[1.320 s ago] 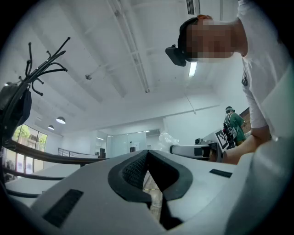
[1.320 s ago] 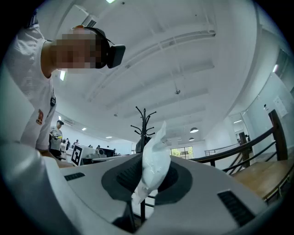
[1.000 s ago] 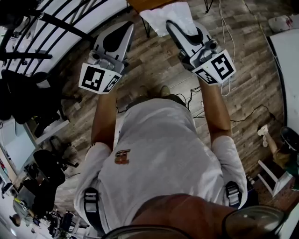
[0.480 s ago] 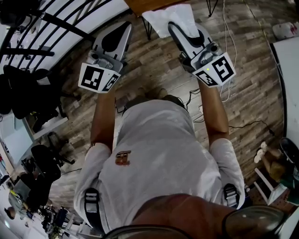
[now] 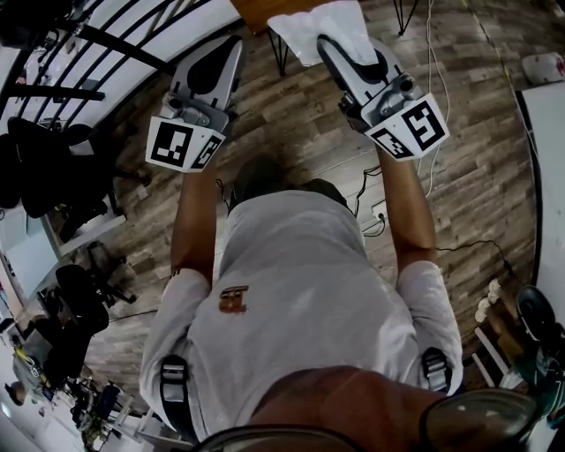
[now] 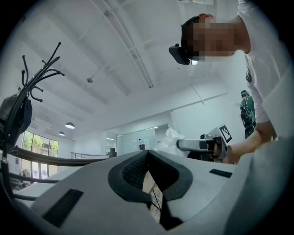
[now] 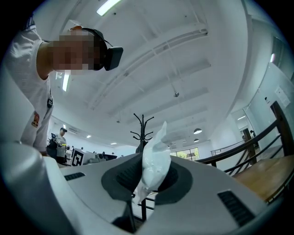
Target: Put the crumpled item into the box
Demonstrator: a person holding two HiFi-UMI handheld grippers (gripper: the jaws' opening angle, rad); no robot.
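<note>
The crumpled item is a white plastic bag (image 5: 327, 26), sticking out past the tips of my right gripper (image 5: 328, 42) near the top of the head view. In the right gripper view the bag (image 7: 154, 158) stands pinched between the two dark pads, and my right gripper (image 7: 148, 176) is shut on it. My left gripper (image 5: 231, 48) is held level beside it, to the left. Its pads meet with nothing between them (image 6: 147, 170). From the left gripper view I see the bag (image 6: 168, 139) and the right gripper's body (image 6: 202, 145). No box shows in any view.
A wooden tabletop edge (image 5: 256, 9) on thin dark legs lies just beyond the bag. A black railing (image 5: 106, 40) runs along the upper left. A coat stand (image 7: 142, 126) rises behind the bag. Cables (image 5: 433, 79) trail on the plank floor at right.
Both grippers keep their pose and the bag stays pinched. Only the floor beneath shifts slightly as the person and the head camera move.
</note>
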